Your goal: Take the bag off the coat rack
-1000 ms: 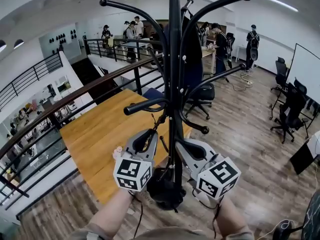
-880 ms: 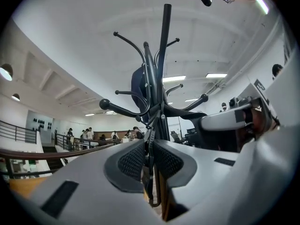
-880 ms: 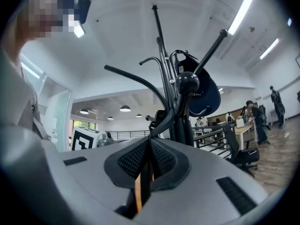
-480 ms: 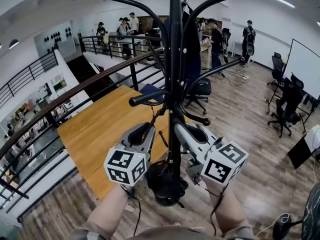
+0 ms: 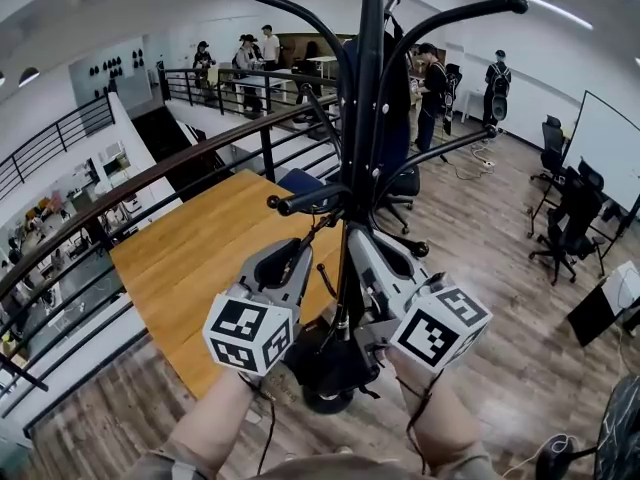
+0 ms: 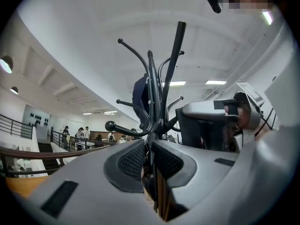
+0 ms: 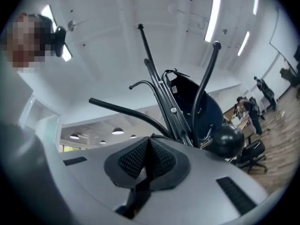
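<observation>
The bag [image 5: 318, 363] is, as I read it, the black bundle hanging low against the coat rack [image 5: 362, 118], between my two tools. It is not off yet, because its straps run up to the lower hook [image 5: 305, 202]. On the left, my left gripper [image 6: 149, 146] has its jaws drawn almost together on a thin strap [image 6: 150, 170], which passes between the pads and on up toward that hook. In the middle, what has changed over the last second is that both tools have come up along the rack. Their tips now sit just under the hook rather than well below it, and the bag has ridden up a little with them. I take that to mean the straps are going slack, which I need before the loops can slide out over the knob [image 5: 273, 204] at the hook's end. On the right, my right gripper [image 7: 149, 148] has climbed the most and rolled, and its pads are pressed tight with the second strap [image 7: 139, 191] trailing out beneath them. Higher, on the far side, a dark blue thing [image 5: 392, 98] hangs untouched.
</observation>
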Demonstrator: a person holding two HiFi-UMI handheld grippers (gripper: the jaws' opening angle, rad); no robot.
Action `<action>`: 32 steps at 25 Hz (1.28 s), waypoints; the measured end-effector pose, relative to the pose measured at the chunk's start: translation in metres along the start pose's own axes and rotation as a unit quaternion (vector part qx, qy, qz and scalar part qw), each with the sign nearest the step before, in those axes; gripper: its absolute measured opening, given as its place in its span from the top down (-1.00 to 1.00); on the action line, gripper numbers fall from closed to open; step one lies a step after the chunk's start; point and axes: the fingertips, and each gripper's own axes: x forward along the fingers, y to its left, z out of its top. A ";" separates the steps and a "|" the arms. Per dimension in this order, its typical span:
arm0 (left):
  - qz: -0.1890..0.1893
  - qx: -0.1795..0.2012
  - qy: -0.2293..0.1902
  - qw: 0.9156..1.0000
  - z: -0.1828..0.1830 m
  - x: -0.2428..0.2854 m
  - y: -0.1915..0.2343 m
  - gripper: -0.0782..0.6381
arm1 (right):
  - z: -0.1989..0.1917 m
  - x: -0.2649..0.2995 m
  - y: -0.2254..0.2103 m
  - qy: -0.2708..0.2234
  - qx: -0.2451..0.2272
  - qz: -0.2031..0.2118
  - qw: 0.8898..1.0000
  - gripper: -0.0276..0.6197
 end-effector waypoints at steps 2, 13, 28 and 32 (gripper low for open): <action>0.000 0.002 -0.007 1.000 0.007 -0.005 -0.002 0.60 | 0.004 0.000 0.004 -0.002 -0.040 -0.016 0.999 0.82; -0.022 -0.029 -0.106 0.994 0.085 -0.047 0.009 0.62 | 0.040 -0.004 0.024 -0.032 -0.090 -0.010 0.995 0.82; -0.009 0.007 -0.142 0.990 0.093 -0.121 -0.008 0.60 | 0.028 -0.027 0.093 -0.011 -0.132 0.073 0.989 0.82; -0.007 -0.002 -0.142 0.990 0.096 -0.125 -0.004 0.60 | 0.025 -0.021 0.101 -0.014 -0.138 0.075 0.987 0.82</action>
